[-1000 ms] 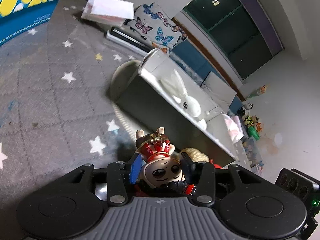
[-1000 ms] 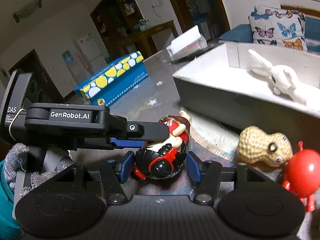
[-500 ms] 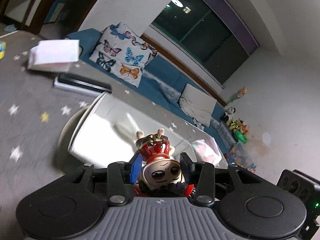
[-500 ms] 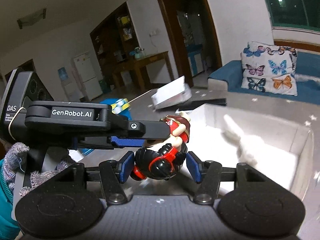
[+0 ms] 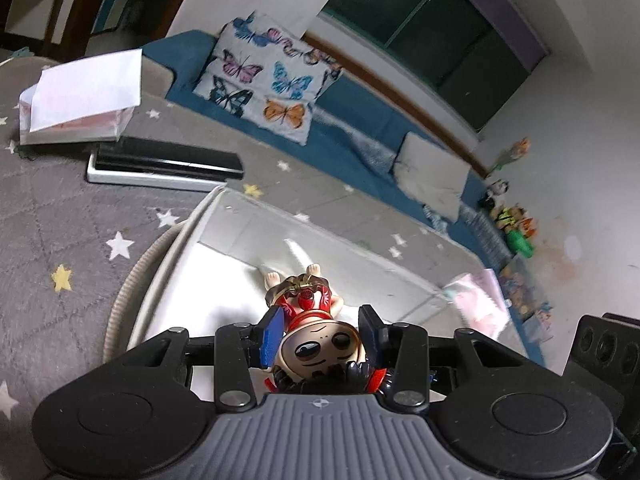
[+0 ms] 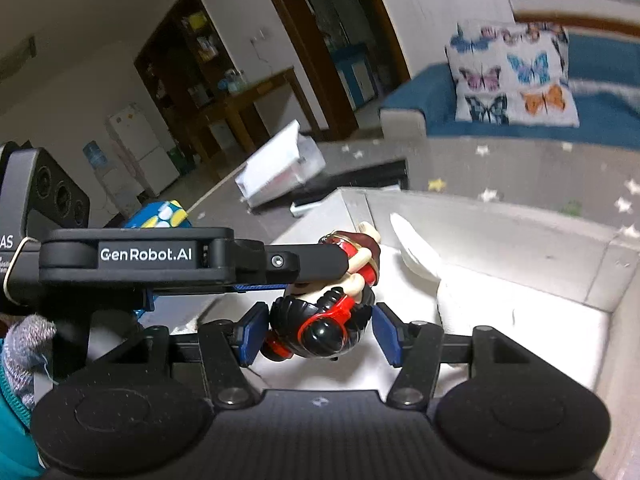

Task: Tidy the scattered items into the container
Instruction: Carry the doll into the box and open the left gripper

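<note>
My left gripper (image 5: 320, 332) is shut on a doll in a red dress (image 5: 310, 320) with black hair, held upside down above the white open container (image 5: 224, 236). A white rabbit toy (image 5: 298, 252) lies inside the container, partly hidden by the doll. In the right wrist view the left gripper (image 6: 336, 264) reaches in from the left with the doll (image 6: 332, 312). My right gripper (image 6: 316, 334) is open, its blue pads on either side of the doll's head without clear contact, above the container (image 6: 532, 248) and rabbit (image 6: 412, 248).
The container sits on a grey star-patterned rug (image 5: 60, 208). A white paper bag (image 5: 80, 96) and a black-and-white flat box (image 5: 160, 164) lie beyond it. A blue sofa with a butterfly pillow (image 5: 268, 88) stands behind. A blue dotted box (image 6: 160, 214) is at left.
Both grippers have risen and moved over the container with the doll. The peanut and red toys have left the right wrist view. The container's inside now lies below.
</note>
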`<control>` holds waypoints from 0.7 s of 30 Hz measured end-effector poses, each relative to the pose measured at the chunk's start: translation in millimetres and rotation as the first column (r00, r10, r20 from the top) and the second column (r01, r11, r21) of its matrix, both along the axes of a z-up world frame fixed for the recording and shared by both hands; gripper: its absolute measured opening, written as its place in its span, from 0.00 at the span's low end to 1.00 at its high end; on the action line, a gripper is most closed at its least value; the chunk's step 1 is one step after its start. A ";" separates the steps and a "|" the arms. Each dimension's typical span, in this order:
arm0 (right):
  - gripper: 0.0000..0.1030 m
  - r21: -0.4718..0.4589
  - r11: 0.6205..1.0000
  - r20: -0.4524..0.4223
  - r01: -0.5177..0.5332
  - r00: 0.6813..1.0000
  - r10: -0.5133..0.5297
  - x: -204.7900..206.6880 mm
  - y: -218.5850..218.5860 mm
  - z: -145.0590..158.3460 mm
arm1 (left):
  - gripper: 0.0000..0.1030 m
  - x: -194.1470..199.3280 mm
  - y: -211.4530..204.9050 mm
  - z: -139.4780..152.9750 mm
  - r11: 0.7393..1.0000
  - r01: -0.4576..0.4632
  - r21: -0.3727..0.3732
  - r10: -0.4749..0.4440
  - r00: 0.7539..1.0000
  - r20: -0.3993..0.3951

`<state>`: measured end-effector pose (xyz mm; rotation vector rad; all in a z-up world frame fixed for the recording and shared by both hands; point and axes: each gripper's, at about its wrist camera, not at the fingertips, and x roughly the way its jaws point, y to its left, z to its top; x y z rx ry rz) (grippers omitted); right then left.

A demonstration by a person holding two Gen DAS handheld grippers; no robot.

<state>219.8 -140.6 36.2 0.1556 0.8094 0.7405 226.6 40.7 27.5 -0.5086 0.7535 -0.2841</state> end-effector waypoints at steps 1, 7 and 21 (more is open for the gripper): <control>0.56 -0.004 1.000 -0.011 -0.003 1.000 0.003 3.3 2.4 -3.5 | 0.42 3.2 1.7 -2.0 1.000 -0.001 0.006 0.002 1.000 -0.008; 0.56 -0.045 0.999 -0.072 -0.018 0.997 0.015 20.3 15.9 -19.9 | 0.40 12.2 3.3 -14.8 0.999 -0.005 0.042 0.007 0.999 -0.052; 0.56 -0.134 0.989 -0.101 -0.057 0.994 0.043 22.2 33.2 -23.6 | 0.40 6.4 -8.5 -13.8 0.989 0.019 0.148 -0.014 0.999 -0.037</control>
